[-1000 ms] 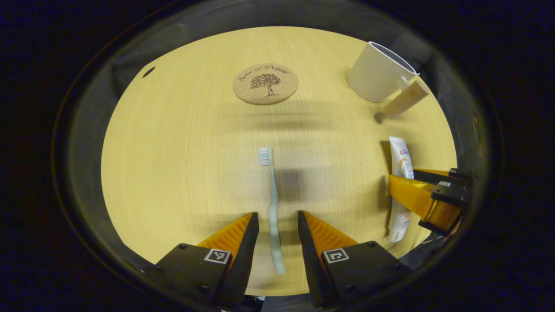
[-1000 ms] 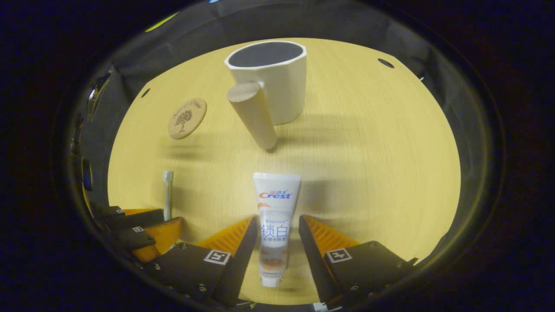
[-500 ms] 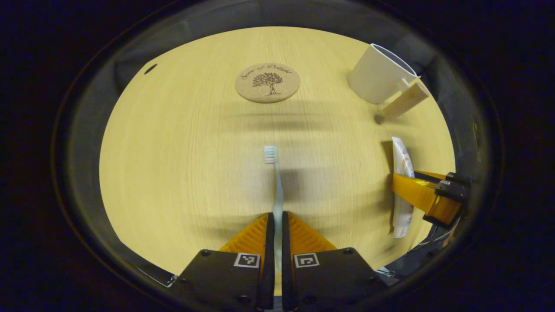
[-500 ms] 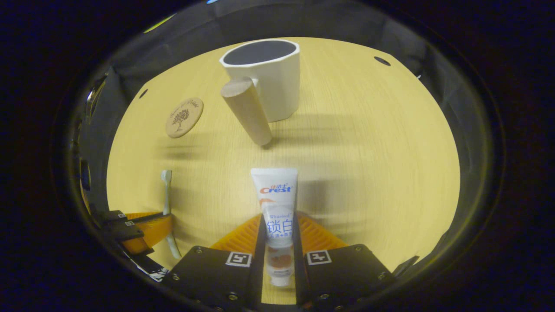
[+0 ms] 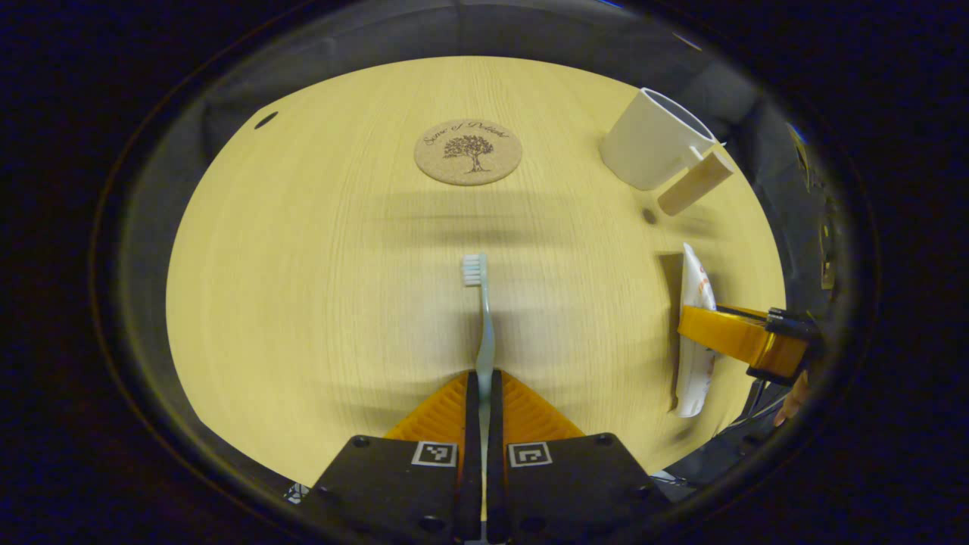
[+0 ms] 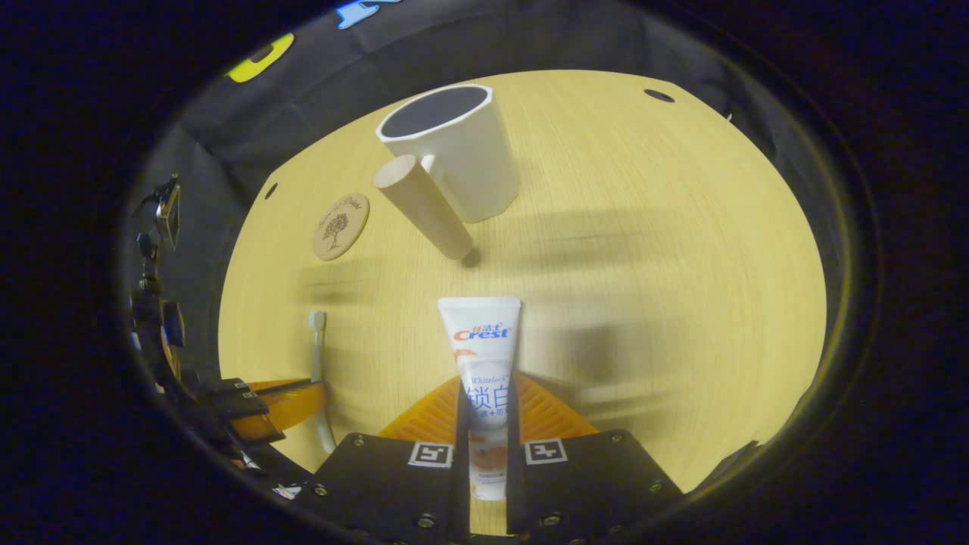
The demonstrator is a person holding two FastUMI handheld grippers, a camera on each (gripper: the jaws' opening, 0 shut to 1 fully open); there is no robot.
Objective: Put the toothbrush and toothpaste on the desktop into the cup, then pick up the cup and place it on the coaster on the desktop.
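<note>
Toothbrush (image 5: 481, 318) is clamped at the handle by the left gripper (image 5: 482, 378); light, stiff, slippery. Toothpaste (image 6: 482, 356) is pinched mid-tube by the right gripper (image 6: 484, 393), near the cup (image 6: 454, 155); soft, squeezable.

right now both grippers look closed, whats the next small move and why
Probably lift both and carry them toward the cup: the left gripper is shut on the toothbrush, the right gripper on the toothpaste, and the cup is empty.
</note>
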